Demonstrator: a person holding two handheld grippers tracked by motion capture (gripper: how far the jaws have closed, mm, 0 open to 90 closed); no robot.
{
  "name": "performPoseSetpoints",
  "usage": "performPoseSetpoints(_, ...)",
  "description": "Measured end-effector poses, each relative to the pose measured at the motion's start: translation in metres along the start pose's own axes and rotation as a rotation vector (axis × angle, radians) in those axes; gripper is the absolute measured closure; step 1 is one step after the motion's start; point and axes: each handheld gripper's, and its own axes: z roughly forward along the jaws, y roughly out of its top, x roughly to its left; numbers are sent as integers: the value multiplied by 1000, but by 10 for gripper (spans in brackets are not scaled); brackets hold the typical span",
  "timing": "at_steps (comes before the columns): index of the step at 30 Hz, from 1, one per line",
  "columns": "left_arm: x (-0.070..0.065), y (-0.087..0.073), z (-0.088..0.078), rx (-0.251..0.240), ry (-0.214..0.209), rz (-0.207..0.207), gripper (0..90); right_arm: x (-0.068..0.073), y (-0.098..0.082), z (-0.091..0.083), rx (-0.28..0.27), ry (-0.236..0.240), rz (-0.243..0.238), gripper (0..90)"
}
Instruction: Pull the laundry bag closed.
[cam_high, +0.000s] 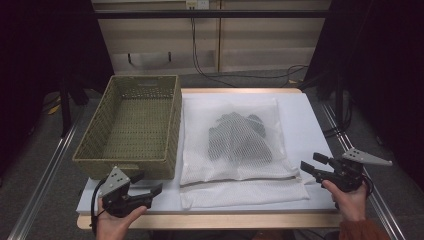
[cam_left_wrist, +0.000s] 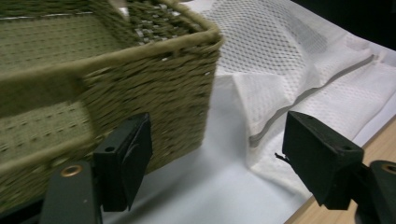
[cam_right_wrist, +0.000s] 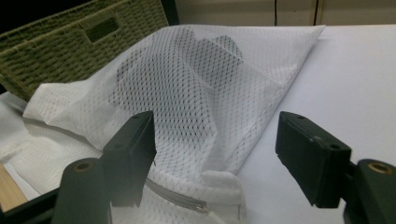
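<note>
Mesh bag (cam_high: 235, 145) lengthwise front-to-back; zipper nearest

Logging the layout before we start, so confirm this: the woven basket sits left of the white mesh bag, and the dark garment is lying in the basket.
One detail is wrong. The woven basket does sit left of the white mesh bag, but the dark garment is inside the mesh bag, not in the basket. The high view shows it through the mesh.

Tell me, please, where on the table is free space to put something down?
The widest bare strip lies between the mesh bag and the table's right edge. A smaller patch sits at the near left corner, in front of the basket, by the left gripper. Basket and bag are crowded together, almost touching. The basket itself is empty.
</note>
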Motion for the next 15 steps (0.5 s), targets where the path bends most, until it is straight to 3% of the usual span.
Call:
performPoseSetpoints(3,5,-3,-9,-37,40,-18,222,2,-8,-2,-4,7,10,289)
performPoseSetpoints(6,7,-4,-8,-31,53,-17,218,6,-19,2,23,2,7,289)
performPoseSetpoints(10,3,-4,-8,-38,42,11,217,10,-27,4,63,-7,-31,291)
performPoseSetpoints(12,3,-4,-6,-21,37,8,232,8,-29,4,66,-3,-13,292)
performPoseSetpoints(13,3,-4,-7,-40,53,-7,232,6,-29,3,59,-10,-12,292)
performPoseSetpoints(14,4,-4,-8,-60,43,-3,238,5,-29,2,54,-12,-7,292)
performPoseSetpoints(15,4,-5,-8,-50,40,12,270,3,-29,1,51,-19,1,292)
